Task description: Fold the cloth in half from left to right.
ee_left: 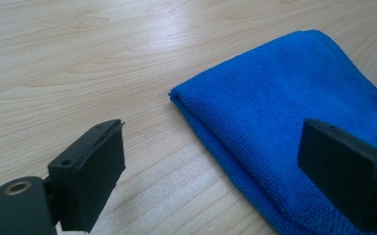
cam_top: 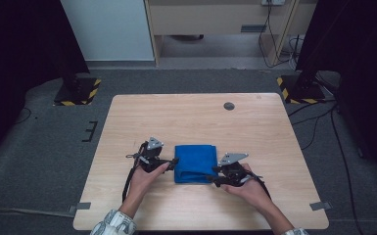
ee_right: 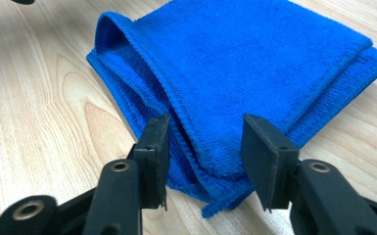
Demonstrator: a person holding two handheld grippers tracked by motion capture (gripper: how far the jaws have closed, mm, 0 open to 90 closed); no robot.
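Wooden table (cam_top: pixel 191 115), folded blue cloth (cam_top: pixel 195 162)

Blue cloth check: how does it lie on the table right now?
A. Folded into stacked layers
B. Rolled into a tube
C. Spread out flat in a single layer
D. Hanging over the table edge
A: the blue cloth shows several stacked edges at its near corner, between the right gripper pads.

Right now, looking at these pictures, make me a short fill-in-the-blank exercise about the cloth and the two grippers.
1. The folded cloth on the table is ____ in colour.
2. A corner of the cloth lies between the jaws of the ____ gripper.
3. The left gripper has its jaws ____, gripping nothing.
4. The table top is made of light ____.

Missing words: blue; right; open; wood
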